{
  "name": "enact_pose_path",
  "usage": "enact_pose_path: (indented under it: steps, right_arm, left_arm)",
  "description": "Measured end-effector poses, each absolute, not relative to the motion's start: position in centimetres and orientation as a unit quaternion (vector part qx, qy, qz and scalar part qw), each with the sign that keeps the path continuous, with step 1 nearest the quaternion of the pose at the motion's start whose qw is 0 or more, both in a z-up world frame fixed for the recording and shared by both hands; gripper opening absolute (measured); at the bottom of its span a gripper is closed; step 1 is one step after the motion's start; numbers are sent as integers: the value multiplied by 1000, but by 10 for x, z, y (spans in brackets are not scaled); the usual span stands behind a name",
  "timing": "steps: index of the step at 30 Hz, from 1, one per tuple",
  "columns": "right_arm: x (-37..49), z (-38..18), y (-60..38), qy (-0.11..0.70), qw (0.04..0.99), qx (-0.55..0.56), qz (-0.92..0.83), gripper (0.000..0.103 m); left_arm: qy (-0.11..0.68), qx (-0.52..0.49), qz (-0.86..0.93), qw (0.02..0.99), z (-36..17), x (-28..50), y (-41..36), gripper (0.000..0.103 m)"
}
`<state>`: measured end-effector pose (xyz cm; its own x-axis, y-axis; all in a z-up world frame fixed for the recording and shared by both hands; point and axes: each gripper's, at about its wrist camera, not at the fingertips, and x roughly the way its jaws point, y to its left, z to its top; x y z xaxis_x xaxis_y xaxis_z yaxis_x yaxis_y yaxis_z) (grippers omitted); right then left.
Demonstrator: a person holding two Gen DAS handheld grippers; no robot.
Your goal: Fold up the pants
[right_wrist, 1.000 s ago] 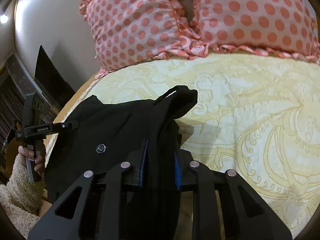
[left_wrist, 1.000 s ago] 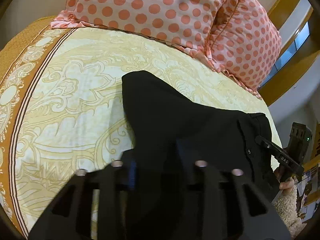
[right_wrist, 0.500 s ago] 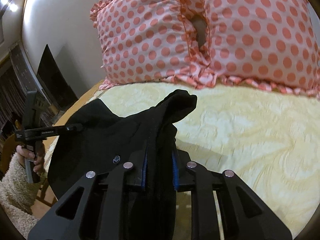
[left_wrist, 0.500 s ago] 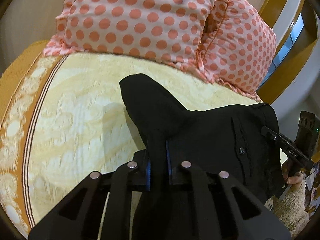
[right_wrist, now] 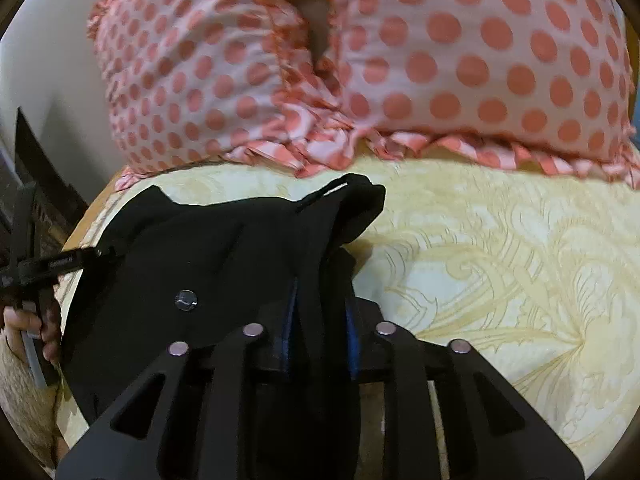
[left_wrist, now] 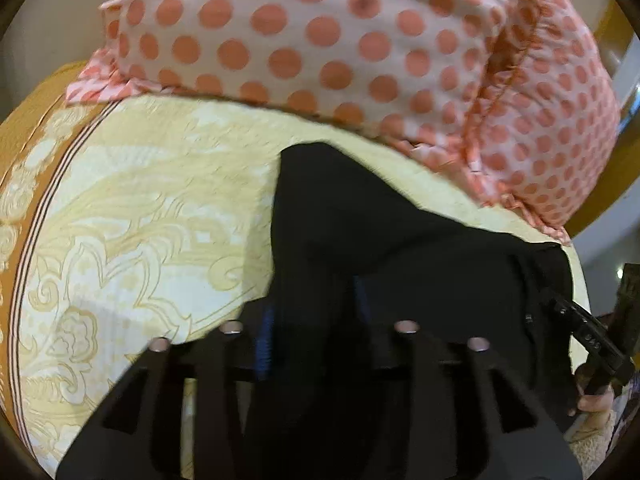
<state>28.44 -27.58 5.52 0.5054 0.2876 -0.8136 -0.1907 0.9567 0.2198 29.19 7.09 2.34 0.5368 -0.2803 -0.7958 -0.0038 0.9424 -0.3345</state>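
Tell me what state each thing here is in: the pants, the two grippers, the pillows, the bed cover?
Pants: bunched, partly lifted, unfolded.
Left gripper: jaws opening, pants between them.
Right gripper: jaws opening, pants between them.
Pillows: propped behind the pants.
Bed cover: spread flat.

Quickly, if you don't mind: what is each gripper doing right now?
Left gripper: fingers opening, black pants fabric between them.
Right gripper: fingers opening, the pants' fabric between them too.

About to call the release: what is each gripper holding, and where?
Black pants sit between both opening jaws: left gripper and right gripper each at a bunched edge fold; firm hold cannot be told.
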Motion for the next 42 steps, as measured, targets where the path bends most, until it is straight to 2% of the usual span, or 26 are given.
enact_pose_path:
  steps: [1, 3, 5, 7, 8, 9, 12, 20, 25, 28, 34, 36, 42]
  right_arm:
    - [284, 55, -276, 479, 866, 48, 131, 35]
    - [283, 56, -277, 480, 870, 35, 110, 54]
    - [270, 67, -283, 461, 885, 14, 67, 64]
    - [254, 82, -288, 429, 902, 3, 36, 64]
    - [243, 91, -289, 410, 911, 1, 30, 66]
    - [235, 97, -289, 399, 916, 2, 33, 70]
    - [201, 111, -276, 377, 923, 4, 83, 71]
    - [141, 114, -226, 336, 933, -47, 121, 71]
    - [146, 83, -213, 414, 901, -63, 112, 73]
    - [149, 64, -211, 439, 890, -71, 101, 79]
    - [151, 61, -210, 442, 890, -69, 90, 84]
    - [151, 60, -211, 443, 890, -67, 84, 88]
    - [139, 72, -208, 413, 905, -69, 76, 88]
  left_arm:
    - [476, -149, -79, 863, 24, 292, 71, 41]
    - [477, -151, -71, 863, 27, 290, 72, 56]
    - [462, -138, -51, 874, 38, 279, 75, 65]
    - [428, -110, -35, 896, 56, 258, 75, 78]
    - [412, -98, -30, 905, 64, 247, 73, 88]
    - [389, -81, -31, 917, 76, 230, 69, 96]
    - [359, -51, -50, 931, 91, 194, 55, 101]
    - [301, -21, -109, 947, 94, 115, 8, 101]
    - [386, 10, -89, 918, 62, 131, -11, 101]
    - [451, 20, -77, 889, 36, 143, -17, 101]
    - [447, 3, -73, 892, 34, 142, -15, 101]
    - [442, 6, -71, 894, 34, 139, -16, 101]
    - [434, -18, -69, 898, 39, 133, -9, 101]
